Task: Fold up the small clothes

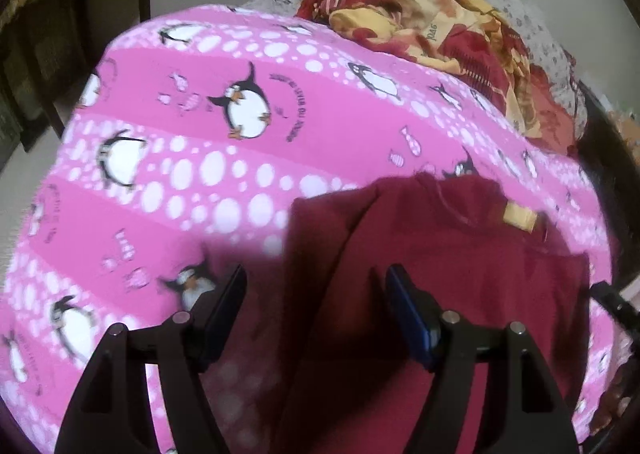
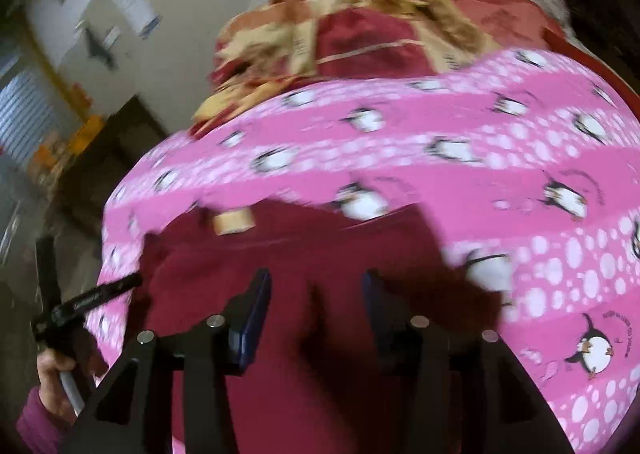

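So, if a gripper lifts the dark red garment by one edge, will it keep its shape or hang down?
The dark red garment would probably hang limp: it already lies creased and partly folded over on the penguin bedsheet. It looks like thin cloth, so likely light. Both the left gripper and the right gripper are open above it, so a one-edge grip may let it bunch.

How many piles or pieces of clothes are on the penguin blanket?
2: a maroon garment spread flat near both grippers, and a red-and-yellow crumpled heap at the far edge of the pink penguin blanket. The heap may hide more pieces.
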The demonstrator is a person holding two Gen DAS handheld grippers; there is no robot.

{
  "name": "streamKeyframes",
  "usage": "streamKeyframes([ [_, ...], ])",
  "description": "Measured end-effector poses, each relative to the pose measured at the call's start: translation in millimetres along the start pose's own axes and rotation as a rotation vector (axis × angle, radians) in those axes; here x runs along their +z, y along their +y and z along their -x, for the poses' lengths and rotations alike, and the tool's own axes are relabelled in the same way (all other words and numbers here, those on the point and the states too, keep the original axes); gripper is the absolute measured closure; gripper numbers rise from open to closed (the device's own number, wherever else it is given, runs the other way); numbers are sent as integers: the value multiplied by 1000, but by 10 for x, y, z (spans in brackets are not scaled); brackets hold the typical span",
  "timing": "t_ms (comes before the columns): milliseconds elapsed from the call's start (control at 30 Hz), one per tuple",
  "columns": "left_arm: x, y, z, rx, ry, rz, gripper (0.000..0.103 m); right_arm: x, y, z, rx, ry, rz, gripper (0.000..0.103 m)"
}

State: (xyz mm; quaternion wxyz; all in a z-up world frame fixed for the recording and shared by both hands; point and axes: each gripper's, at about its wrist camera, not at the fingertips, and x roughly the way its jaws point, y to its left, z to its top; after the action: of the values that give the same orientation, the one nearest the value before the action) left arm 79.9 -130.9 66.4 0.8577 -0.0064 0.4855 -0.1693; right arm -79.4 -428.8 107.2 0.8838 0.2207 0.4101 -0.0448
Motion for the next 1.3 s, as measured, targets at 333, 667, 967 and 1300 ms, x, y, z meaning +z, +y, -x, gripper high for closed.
streamKeyframes([
  [333,-327,49,270,24,-4,-88,32,-69,969,-729,90,117,145,51],
  [667,-662,320,286,-13,45,-46,32,59,1646,-1225,157,126,219,51],
  [967,-863,461,205,-46,82,38,29,259,1749,-1910,87,195,168,51],
  [1300,-904,385,185,-37,77,12,28,167,1736,-1547,98,177,209,51],
])
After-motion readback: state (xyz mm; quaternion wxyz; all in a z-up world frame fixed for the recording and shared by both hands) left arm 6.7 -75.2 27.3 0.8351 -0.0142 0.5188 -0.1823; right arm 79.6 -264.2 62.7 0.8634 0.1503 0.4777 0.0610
